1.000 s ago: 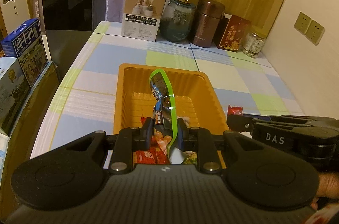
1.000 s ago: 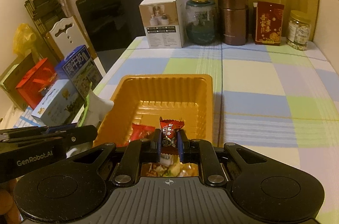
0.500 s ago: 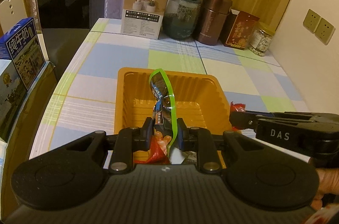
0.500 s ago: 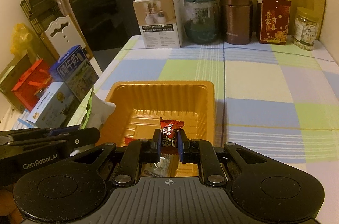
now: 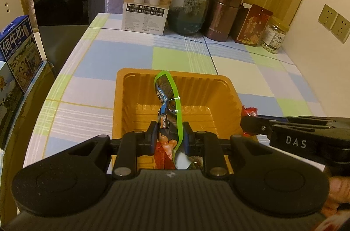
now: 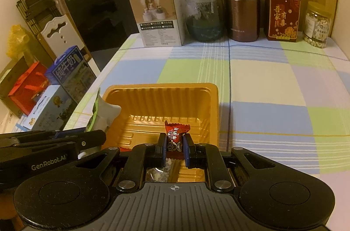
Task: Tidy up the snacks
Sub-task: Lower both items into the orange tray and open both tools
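Over orange tray (image 5: 140,86): left gripper (image 5: 168,135) clamps green-edged snack packet (image 5: 167,99); right gripper (image 6: 174,146) pinches red candy (image 6: 176,135).

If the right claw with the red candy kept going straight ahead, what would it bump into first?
Probably the ribbed floor of the orange plastic tray. The right claw, shut on the red wrapped candy, points down into it; depth is hard to judge.
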Motion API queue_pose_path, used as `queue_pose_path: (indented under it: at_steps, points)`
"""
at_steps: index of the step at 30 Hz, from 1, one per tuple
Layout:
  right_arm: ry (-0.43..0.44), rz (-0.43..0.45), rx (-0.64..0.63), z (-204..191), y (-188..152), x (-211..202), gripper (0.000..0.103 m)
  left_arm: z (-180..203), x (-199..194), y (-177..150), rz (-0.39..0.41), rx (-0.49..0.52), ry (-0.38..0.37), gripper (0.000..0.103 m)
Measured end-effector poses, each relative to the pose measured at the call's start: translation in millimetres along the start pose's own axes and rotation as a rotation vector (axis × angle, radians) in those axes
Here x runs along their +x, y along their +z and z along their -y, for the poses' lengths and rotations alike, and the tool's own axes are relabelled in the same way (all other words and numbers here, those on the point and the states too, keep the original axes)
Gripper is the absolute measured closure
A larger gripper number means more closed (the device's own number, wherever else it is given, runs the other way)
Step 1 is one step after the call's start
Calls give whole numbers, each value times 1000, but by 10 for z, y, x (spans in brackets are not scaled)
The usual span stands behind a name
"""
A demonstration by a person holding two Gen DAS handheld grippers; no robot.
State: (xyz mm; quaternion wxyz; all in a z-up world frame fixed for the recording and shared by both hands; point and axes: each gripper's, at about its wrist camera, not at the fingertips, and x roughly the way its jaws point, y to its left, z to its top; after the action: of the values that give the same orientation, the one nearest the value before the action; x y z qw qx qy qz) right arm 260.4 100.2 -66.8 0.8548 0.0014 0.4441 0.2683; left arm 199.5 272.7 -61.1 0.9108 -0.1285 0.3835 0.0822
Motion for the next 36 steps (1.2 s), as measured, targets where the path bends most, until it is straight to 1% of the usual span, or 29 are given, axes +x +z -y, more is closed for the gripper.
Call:
queue_pose_path:
  at_steps: [10,11,12,13,20,26,32,33,34,36]
  points:
    - [-3,-4,12,34,0,31,87,31,87,18,1,5,-2,82]
    - [-4,-5,13,37,-2,31,87,28,81,18,9,6,0,81]
    - [-5,-5,14,41,-7,30,87,25,72,19,14,8,6,77]
    - [-5,-5,16,49,-11,25,87,19,61,21,18,10,12,75]
    - [-6,-7,32,92,-35,-5,87,-49,-54,-31,29,-5,28,75]
    - [12,0,36,38,-12,-26,87,-90,-158,-75,33,-8,36,74]
    - [49,21,55,-34,66,-22,87,-122,-230,-80,35,-2,51,65]
    - [64,25,64,-36,80,-19,87,-128,-242,-82,37,-2,53,62]
    - [82,32,75,-36,90,-20,86,-135,-254,-87,38,-3,54,55]
    - [104,49,83,-36,102,-41,68,-139,-276,-99,39,-2,60,48]
